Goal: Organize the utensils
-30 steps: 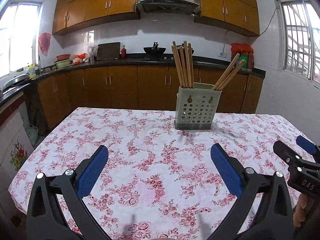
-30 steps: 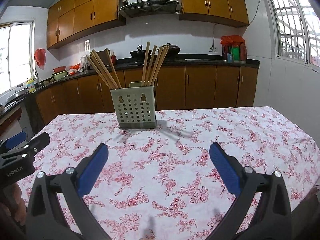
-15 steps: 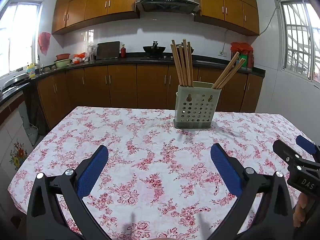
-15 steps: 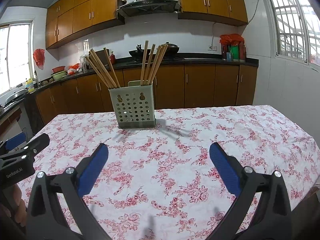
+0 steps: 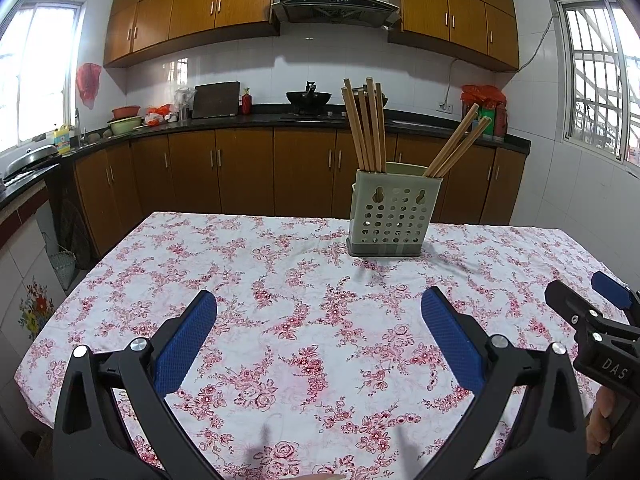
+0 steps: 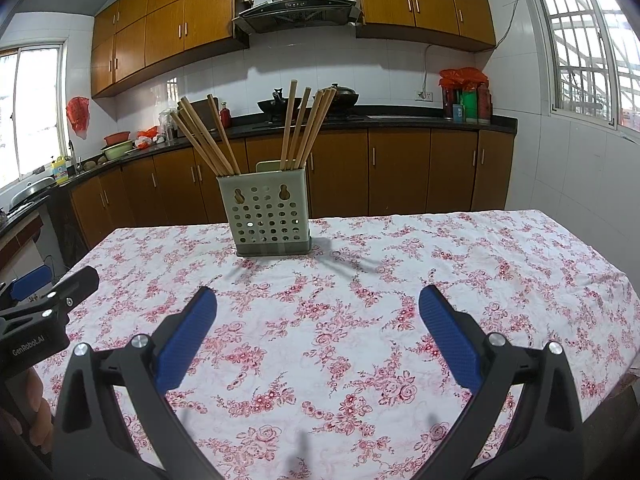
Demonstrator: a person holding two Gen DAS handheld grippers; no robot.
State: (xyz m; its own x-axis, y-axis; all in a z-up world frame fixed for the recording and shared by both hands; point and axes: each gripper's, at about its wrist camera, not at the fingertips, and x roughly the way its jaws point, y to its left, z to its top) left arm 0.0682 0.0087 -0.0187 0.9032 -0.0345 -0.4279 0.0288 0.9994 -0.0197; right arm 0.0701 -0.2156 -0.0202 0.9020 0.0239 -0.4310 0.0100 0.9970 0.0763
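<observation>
Hovering low over the floral tablecloth (image 5: 280, 272), the left gripper (image 5: 319, 312) has its blue-padded fingers (image 5: 184, 340) spread wide with nothing between them. Seen from the right wrist camera, it shows at the left edge as a black frame with a blue tip, a hand (image 6: 34, 404) gripping it from below.

Further along, toward the far side of the table, stands the pale green perforated utensil holder (image 5: 394, 216), upright on a darker base. Wooden chopsticks (image 5: 366, 128) stick out of it in two bunches: one near-upright cluster on one side and a leaning bunch (image 5: 456, 146) on the other. From the right wrist camera the holder (image 6: 268, 212) sits left of centre, well ahead of both grippers.

Next comes the right gripper (image 6: 318, 312), also above the cloth, fingers (image 6: 448, 336) parted wide and empty. Behind the table runs a dark counter (image 6: 400, 118) with wooden cabinets (image 6: 400, 172).
</observation>
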